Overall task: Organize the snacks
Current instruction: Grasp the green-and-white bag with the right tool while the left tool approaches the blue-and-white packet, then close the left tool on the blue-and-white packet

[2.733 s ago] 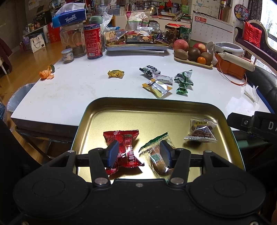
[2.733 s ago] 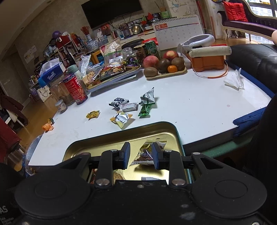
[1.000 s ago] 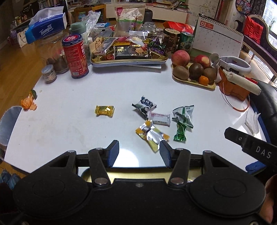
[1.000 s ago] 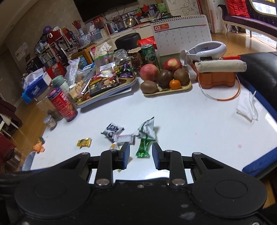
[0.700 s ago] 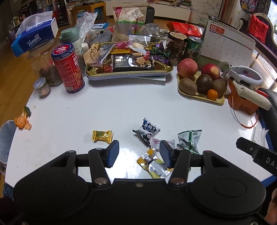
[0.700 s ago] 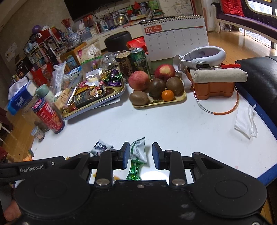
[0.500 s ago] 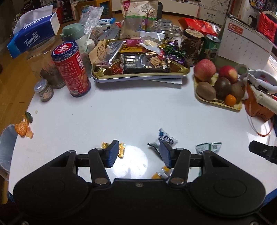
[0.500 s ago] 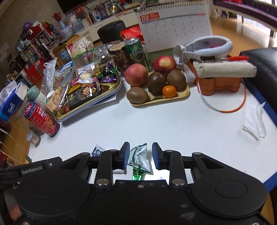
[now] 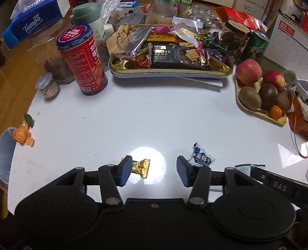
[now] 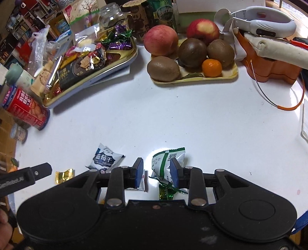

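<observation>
A lived-in home: a cluttered white table (image 9: 154, 115) carries a fruit tray (image 10: 194, 79), Tempo tissue box (image 9: 32, 19), desk calendar (image 9: 288, 44) and biscuit tin (image 9: 82, 61), beside wooden flooring (image 9: 17, 77).

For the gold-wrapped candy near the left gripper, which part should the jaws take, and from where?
Grip the gold candy across its plump middle, coming from above. It lies flat on the white table, twisted ends pointing sideways, so the middle is probably the firmest part.

The blue-and-white tissue pack (image 9: 36, 18), far left of the tall red tin (image 9: 81, 59), reads "Tempo". The tin's lid rim reads "WEITUSEN". Right of the tin, the white desk calendar (image 9: 288, 36) shows "02". The black bar (image 9: 279, 187) at the right edge reads "DAS".
</observation>
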Demonstrator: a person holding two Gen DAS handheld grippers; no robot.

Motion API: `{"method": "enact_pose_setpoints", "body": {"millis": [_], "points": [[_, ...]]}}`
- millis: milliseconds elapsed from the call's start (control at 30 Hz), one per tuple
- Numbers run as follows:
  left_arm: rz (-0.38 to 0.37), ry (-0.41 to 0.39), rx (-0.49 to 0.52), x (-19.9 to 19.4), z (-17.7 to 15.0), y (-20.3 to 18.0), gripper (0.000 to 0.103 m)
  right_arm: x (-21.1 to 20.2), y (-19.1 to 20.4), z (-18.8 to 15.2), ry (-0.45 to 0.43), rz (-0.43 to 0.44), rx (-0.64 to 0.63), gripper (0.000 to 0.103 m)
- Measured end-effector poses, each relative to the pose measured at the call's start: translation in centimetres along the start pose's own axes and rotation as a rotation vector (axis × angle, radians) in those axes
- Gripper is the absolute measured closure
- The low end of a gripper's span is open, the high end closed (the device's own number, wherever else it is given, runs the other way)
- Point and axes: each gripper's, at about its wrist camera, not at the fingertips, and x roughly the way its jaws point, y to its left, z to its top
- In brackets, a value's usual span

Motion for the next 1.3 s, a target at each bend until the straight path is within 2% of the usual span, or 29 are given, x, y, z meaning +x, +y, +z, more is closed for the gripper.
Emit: {"method": "enact_pose_setpoints", "body": {"millis": [133, 300, 567, 767, 1000, 1067, 1300], "points": [[0.002, 0.0, 0.019, 0.0, -0.2, -0.7, 0.046, 1.4, 0.2, -0.1, 0.018, -0.049, 0.004, 0.064], [-0.008, 0.011, 0.041, 0.0, -0.6, -0.9, 0.046, 3.0, 0.3, -0.2, 0.057, -0.068, 0.02, 0.061], [-0.053, 0.022, -0.018, -0.1, 0.0, 1.0, 0.046, 3.6, 1.6, -0.2, 0.063, -0.044, -0.002, 0.058], [-0.049, 0.022, -0.028, 0.2, 0.2, 1.1, 0.046, 3.9, 2.3, -0.4, 0.055, -0.05, -0.023, 0.056], [-0.051, 0.008, 0.022, 0.6, -0.1, -0.2, 0.046, 4.2, 2.4, -0.5, 0.043, -0.058, -0.058, 0.059], [-0.043, 0.003, 0.037, 0.8, -0.2, -0.7, 0.046, 4.2, 2.1, -0.5, 0.043, -0.054, -0.042, 0.062], [-0.031, 0.008, 0.093, 2.3, -0.5, -3.3, 0.046, 2.2, 0.9, -0.2, 0.021, -0.033, 0.018, 0.062]]}}
